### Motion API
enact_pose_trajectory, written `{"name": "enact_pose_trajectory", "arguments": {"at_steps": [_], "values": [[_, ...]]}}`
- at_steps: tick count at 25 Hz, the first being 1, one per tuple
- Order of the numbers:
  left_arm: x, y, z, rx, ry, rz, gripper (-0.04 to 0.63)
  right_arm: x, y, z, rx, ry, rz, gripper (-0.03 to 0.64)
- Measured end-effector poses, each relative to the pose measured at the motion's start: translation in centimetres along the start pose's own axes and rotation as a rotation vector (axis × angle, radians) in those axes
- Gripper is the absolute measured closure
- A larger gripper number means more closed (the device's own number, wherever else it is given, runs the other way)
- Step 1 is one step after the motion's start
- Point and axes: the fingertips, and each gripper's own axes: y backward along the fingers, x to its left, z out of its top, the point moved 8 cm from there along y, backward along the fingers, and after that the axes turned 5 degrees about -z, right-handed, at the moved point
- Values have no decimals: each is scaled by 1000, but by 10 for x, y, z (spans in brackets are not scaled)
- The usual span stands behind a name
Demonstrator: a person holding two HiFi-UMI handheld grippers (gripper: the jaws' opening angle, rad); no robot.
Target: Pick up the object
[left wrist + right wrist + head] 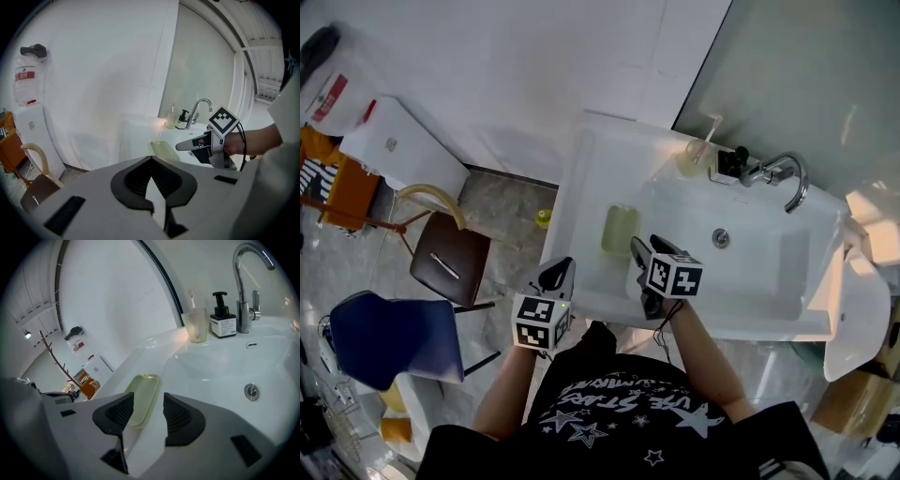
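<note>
Ribbed right gripper (145, 404), glossy oblong dish (143, 389)

Light: bright, diffuse, white indoor; source not in frame.
Exposure: wall (534, 66) and sink (769, 291) nearly blown out in head view; floor (502, 202) at left dimmer.
Glare: warm patch at right edge of head view; highlight on sink ledge, centre of left gripper view; bright streaks on faucet (241, 268), upper right of right gripper view.
Shadows: soft, faint.
Distortion: both gripper views fisheye, corners black, straight lines bowed.
Focus: right gripper (185, 149) crisp in left gripper view; nearest foreground soft.
</note>
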Motion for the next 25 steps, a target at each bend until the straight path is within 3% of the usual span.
{"name": "enact_pose_trajectory", "arguments": {"at_steps": [11, 25], "values": [[21, -20, 6, 33, 4, -36, 580, 2, -29, -6, 110, -63, -21, 495], [25, -33, 4, 35, -4, -58, 580, 3, -37, -6, 129, -95, -108, 560]]}}
